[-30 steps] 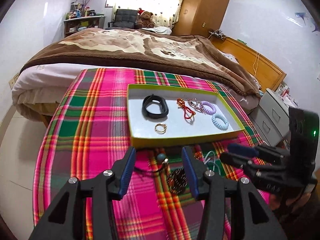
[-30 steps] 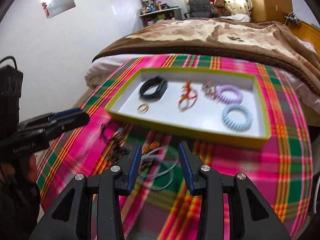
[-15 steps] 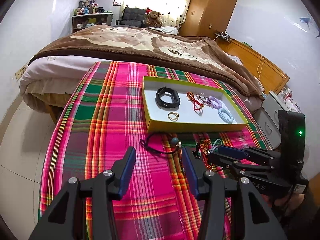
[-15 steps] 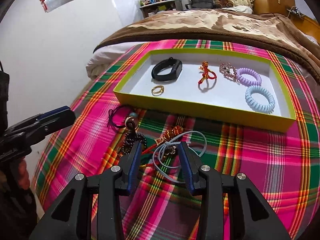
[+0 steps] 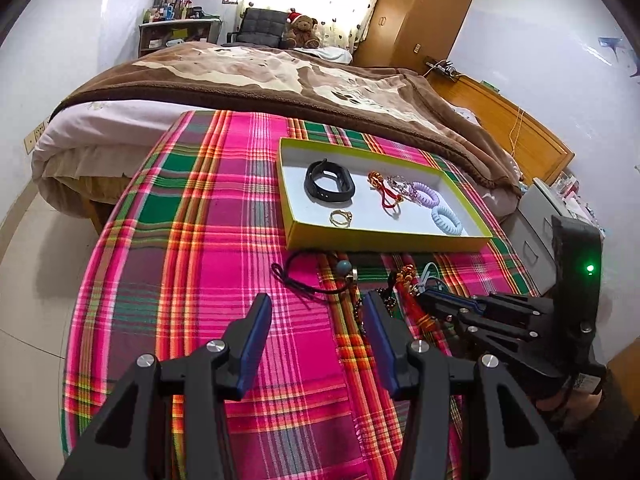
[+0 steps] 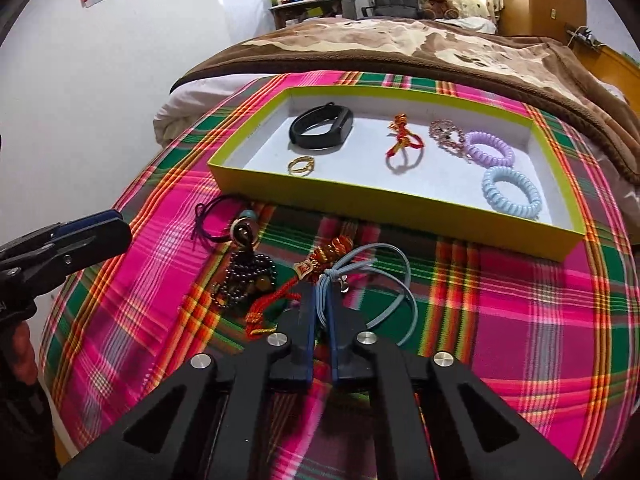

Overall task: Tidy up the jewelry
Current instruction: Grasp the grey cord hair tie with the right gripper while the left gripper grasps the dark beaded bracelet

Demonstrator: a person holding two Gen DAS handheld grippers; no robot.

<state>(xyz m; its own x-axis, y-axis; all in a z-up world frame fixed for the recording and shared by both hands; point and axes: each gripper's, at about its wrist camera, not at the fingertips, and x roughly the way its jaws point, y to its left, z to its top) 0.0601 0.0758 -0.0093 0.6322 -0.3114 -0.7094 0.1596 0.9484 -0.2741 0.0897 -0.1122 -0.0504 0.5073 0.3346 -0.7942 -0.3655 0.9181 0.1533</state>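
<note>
Since a second ago, our right tongs (image 6: 320, 312) have snapped together on the pale blue elastic loop (image 6: 376, 276), pinching its doubled cord just below the knot.

From the left across the plaid counter (image 6: 500, 320): our left tongs (image 5: 316, 332) hang wide apart with nothing between them, above bare cloth. Next lies a black cord with a teal bead (image 6: 224, 220), then a dark beaded bracelet (image 6: 248, 276), then a red and gold knotted charm (image 6: 320, 258) touching the blue loop. Beyond them sits the yellow-rimmed tray (image 6: 248, 148), holding a black band (image 6: 322, 128), a gold ring (image 6: 301, 166), a red knot cord (image 6: 404, 144), a sparkly chain (image 6: 446, 134), a purple coil tie (image 6: 490, 148) and a blue coil tie (image 6: 512, 192).
</note>
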